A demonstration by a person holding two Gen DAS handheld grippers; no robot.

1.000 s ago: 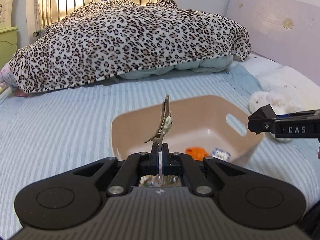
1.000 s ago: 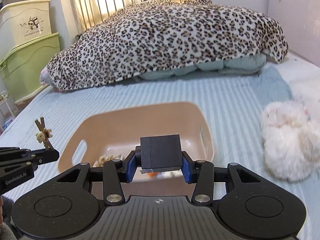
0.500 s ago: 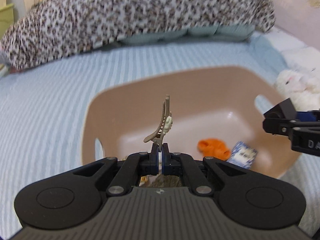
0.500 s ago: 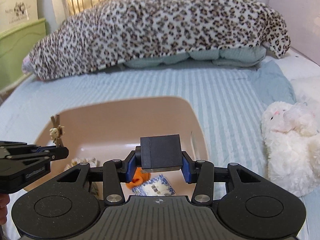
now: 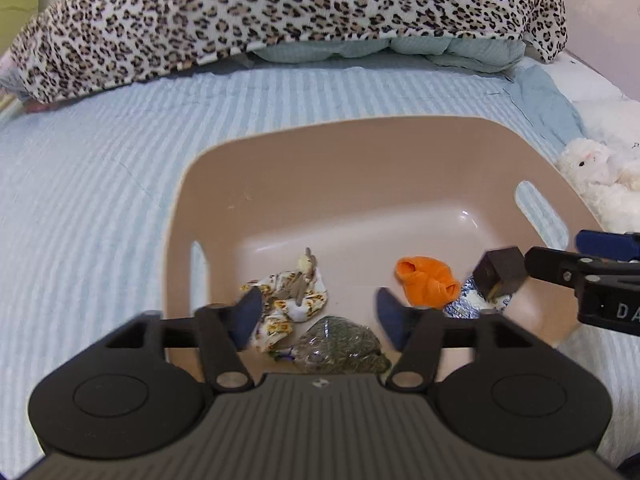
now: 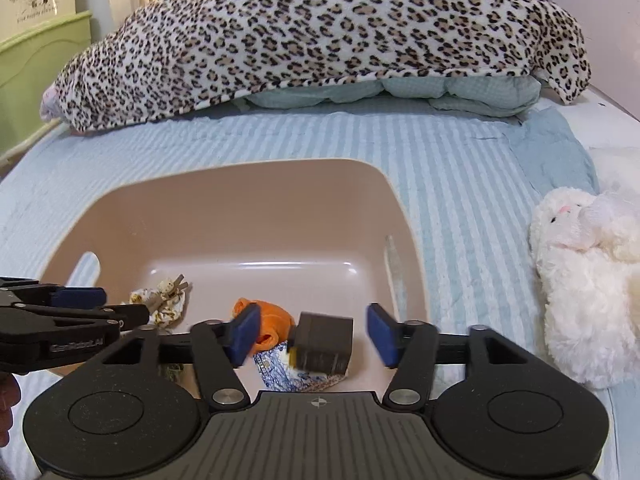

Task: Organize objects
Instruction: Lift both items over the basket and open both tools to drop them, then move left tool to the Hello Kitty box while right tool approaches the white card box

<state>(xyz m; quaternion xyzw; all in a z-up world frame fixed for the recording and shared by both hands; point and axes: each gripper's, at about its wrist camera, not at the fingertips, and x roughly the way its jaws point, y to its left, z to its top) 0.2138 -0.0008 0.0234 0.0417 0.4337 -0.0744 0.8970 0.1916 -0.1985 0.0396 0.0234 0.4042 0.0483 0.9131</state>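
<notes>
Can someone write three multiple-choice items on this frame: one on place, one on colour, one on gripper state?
1. Where is the hair clip?
A. in the left gripper
B. inside the beige bin, on a floral cloth
C. on the striped bedsheet

2. What colour is the crumpled cloth beside the dark box?
A. green
B. purple
C. orange

3. How do the two grippers stand?
A. both open
B. both shut
C. only the left open

Answers: 1 B, it lies on the cloth in the bin. 2 C, plainly orange. 3 A, the left gripper and right gripper both show a wide gap between fingers.
</notes>
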